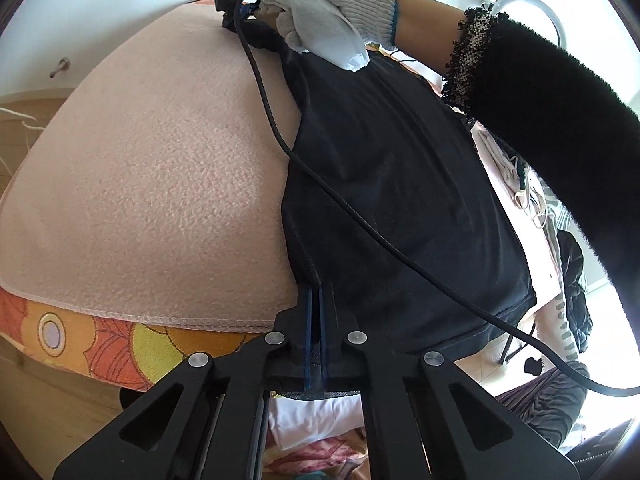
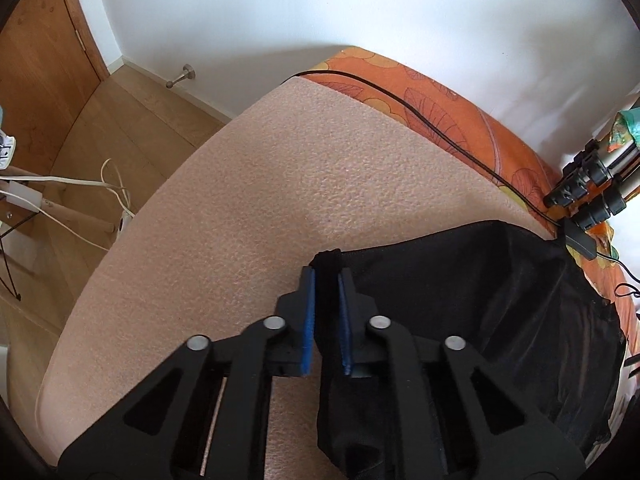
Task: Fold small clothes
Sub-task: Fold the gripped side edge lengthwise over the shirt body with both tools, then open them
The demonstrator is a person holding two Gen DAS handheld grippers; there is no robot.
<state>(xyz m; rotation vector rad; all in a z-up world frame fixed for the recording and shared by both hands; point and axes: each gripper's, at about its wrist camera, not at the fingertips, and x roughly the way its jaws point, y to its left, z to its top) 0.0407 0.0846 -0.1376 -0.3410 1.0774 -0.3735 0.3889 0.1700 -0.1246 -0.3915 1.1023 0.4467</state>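
- Left gripper (image 1: 320,304): blue pads nearly together, pinching the near edge of the black garment (image 1: 392,184).
- Right gripper (image 2: 326,280): fingers narrowly apart, clamped on a bunched corner of the garment.
- Garment lies spread on the pink blanket (image 1: 152,176), a cable (image 1: 332,192) crossing it.

Black garment (image 1: 384,184) flat on pink blanket (image 1: 152,168)

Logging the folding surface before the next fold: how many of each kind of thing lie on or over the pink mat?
Black garment: 1
Black cables: 1
Grippers shut on it: 2, left, right
Total: 4
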